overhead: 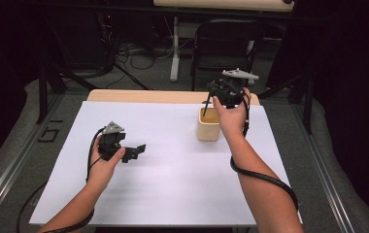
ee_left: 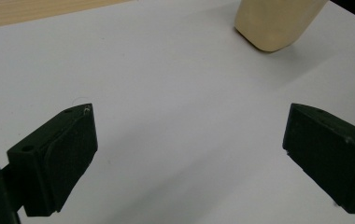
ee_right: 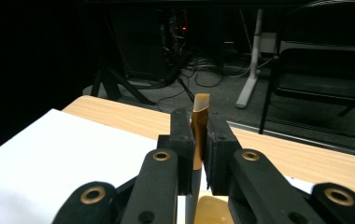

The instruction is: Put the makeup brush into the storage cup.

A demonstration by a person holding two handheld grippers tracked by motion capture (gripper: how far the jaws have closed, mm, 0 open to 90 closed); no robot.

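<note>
Right gripper: jaws clamped on one thin golden-brown stick with a pale tip — its lower end is hidden behind the jaws, and its kind is hard to make out. One cream cup stands directly below this gripper, with its top cut off in the left gripper view. Left gripper: jaws spread wide over one white sheet, nothing between them — cup well ahead

High view: fixed above the person's side, facing forward and down over the whole white surface. Left gripper view rides low and close over that surface, sharing the cream cup with the high view. Right gripper view faces level, past the far edge.
</note>
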